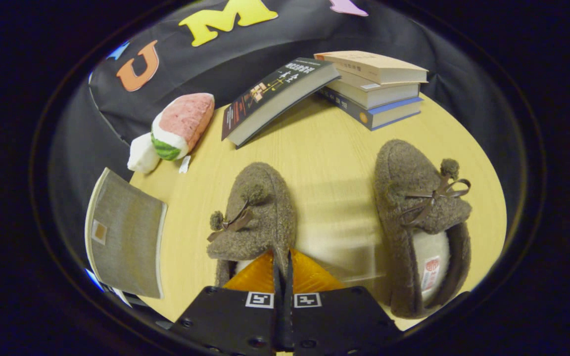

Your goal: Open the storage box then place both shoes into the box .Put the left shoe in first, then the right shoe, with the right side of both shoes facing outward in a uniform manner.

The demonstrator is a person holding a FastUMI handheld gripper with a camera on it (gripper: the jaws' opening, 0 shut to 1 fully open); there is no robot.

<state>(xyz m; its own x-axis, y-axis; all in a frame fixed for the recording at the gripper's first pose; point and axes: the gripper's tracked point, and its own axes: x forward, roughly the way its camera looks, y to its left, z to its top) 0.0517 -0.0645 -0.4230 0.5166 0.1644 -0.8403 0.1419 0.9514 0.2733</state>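
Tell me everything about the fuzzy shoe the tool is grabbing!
The left shoe is a brown, fuzzy slipper that looks like fleece. A thin brown ribbon bow with two small pom-poms sits on top, and a pale lining peeks out at its opening. It lies on the wooden table with its toe pointing away toward the books. The tool has its fingers closed together on the edge of the opening. The matching shoe lies apart, across a bare strip of table.

The gripper (283, 264) points straight ahead toward twelve o'clock, tilted down. Its two fingers (309, 278) are pressed close together, barely a sliver of gap between them, their tips pinching a thin edge at the centre line.
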